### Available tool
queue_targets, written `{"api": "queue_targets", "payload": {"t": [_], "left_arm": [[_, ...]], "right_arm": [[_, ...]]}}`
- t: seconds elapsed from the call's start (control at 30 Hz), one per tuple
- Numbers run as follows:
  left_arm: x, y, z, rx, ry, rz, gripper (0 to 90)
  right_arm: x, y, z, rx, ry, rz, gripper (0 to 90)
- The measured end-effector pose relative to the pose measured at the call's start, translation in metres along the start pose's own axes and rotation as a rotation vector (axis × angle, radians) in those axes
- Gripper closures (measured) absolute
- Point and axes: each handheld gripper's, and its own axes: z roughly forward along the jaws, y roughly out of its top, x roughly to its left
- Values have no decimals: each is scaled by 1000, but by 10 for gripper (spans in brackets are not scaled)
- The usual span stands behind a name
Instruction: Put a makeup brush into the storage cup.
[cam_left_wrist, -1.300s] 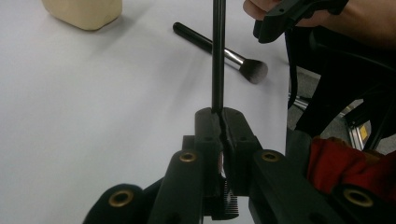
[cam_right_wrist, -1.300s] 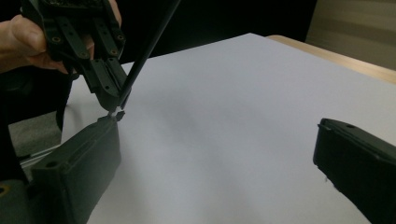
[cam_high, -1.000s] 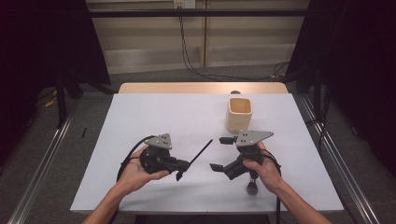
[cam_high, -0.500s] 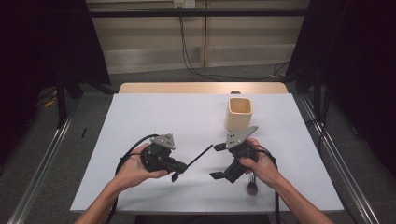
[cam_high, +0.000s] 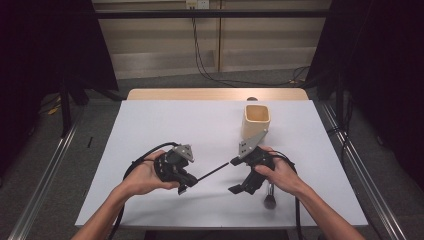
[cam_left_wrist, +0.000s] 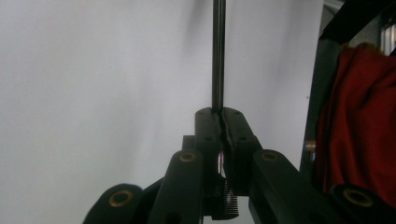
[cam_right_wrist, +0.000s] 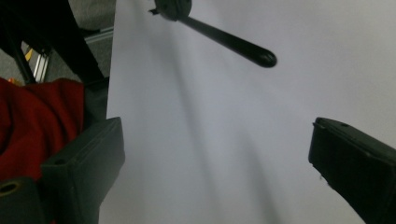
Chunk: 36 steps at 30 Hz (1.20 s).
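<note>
At table centre, toward six o'clock, the left gripper (cam_high: 184, 186) is clamped on a thin black rod (cam_high: 212, 172), which points out toward two o'clock; its free tip ends just beside the right gripper (cam_high: 234, 176), whose jaws stand wide apart with nothing between them. Judgement: a hand-over or regrasp is in hand, so the right jaws should be turned square to the rod, brought round its end section, and closed before the left lets go. Beige cup (cam_high: 256, 120) stands at twelve o'clock of the right hand; a brush (cam_high: 270, 198) lies at its six o'clock.

Beige cup (cam_high: 256, 120) on white table (cam_high: 165, 125)
</note>
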Motion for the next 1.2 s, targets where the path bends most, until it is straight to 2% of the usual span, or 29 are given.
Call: {"api": "queue_targets", "payload": {"t": [0.07,0.3,0.57,0.7,0.73,0.8,0.83,0.87,0.9,0.93,1.0,1.03,1.1,1.2], "left_arm": [[1,2,1,39,2,4,858],[-1,8,5,127,-8,24,858],[-4,17,8,206,-9,36,858],[-4,19,7,222,-15,33,857],[-3,20,7,232,-13,48,857],[-4,20,9,238,-11,47,857],[-5,20,11,233,-14,35,857],[-4,21,12,244,-19,52,857],[-5,21,13,238,-19,37,857],[-4,21,13,251,-19,56,857],[-5,21,16,239,-18,36,857],[-4,22,16,254,-22,51,857],[-4,22,18,250,-25,51,858],[-5,22,20,264,-30,56,857]], "right_arm": [[0,2,2,22,-7,-13,41],[-4,10,7,108,11,-33,54],[-1,15,18,217,8,-61,47],[0,18,21,265,4,-73,42],[0,19,22,276,7,-73,40],[-1,22,23,298,-2,-79,41],[-1,23,23,308,0,-84,63],[-1,24,23,306,4,-92,103],[-2,26,22,306,9,-97,133],[-2,27,22,308,12,-97,145],[-2,29,24,308,18,-111,217],[-2,30,25,307,24,-114,253],[-1,31,28,303,30,-134,325],[-3,33,30,292,59,-138,410]]}}
